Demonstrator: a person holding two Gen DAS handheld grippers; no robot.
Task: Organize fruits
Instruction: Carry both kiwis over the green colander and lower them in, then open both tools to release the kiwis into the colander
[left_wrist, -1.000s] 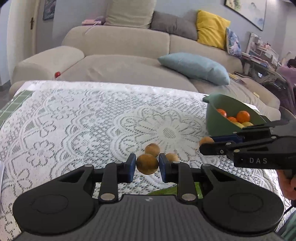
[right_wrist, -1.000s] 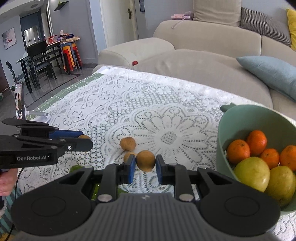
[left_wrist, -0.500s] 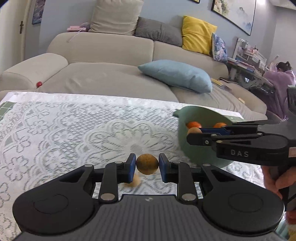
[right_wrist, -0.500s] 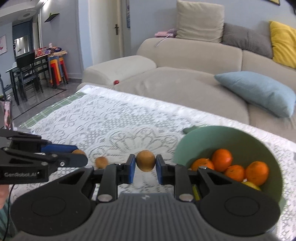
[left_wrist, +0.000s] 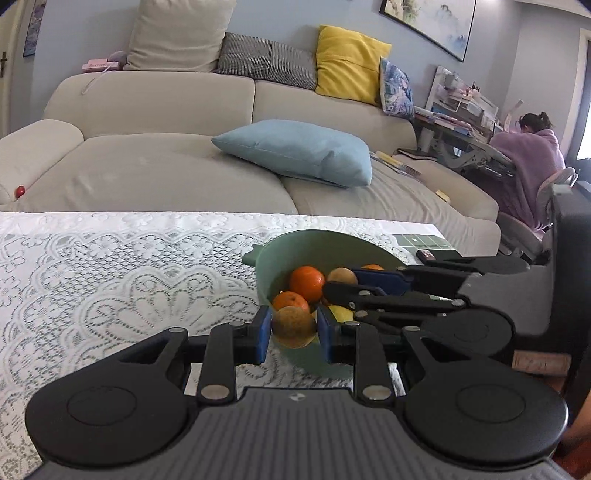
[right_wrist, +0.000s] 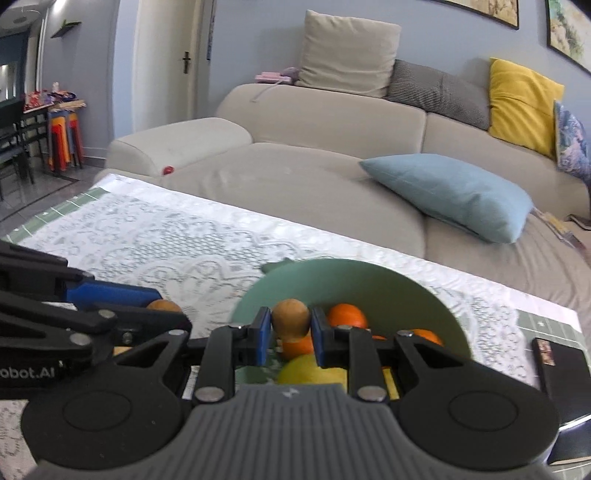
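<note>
My left gripper (left_wrist: 294, 329) is shut on a small brown fruit (left_wrist: 293, 326) and holds it just above the near rim of a green bowl (left_wrist: 325, 243). My right gripper (right_wrist: 290, 330) is shut on another small brown fruit (right_wrist: 290, 317) and holds it over the same bowl (right_wrist: 369, 280). The bowl holds oranges (left_wrist: 306, 282) and a yellow fruit (right_wrist: 310, 371). The right gripper shows from the side in the left wrist view (left_wrist: 345, 282), with its fruit over the bowl. The left gripper shows at the left in the right wrist view (right_wrist: 162, 306).
The bowl stands on a table with a white lace cloth (left_wrist: 110, 277). A dark flat object (right_wrist: 561, 373) lies on the table right of the bowl. A beige sofa (left_wrist: 166, 166) with a blue cushion is behind the table. A person (left_wrist: 524, 155) sits at a desk far right.
Both grippers have carried their brown fruits from the loose fruits at the table's middle rightward to the green bowl. The bowl is now right under them.
</note>
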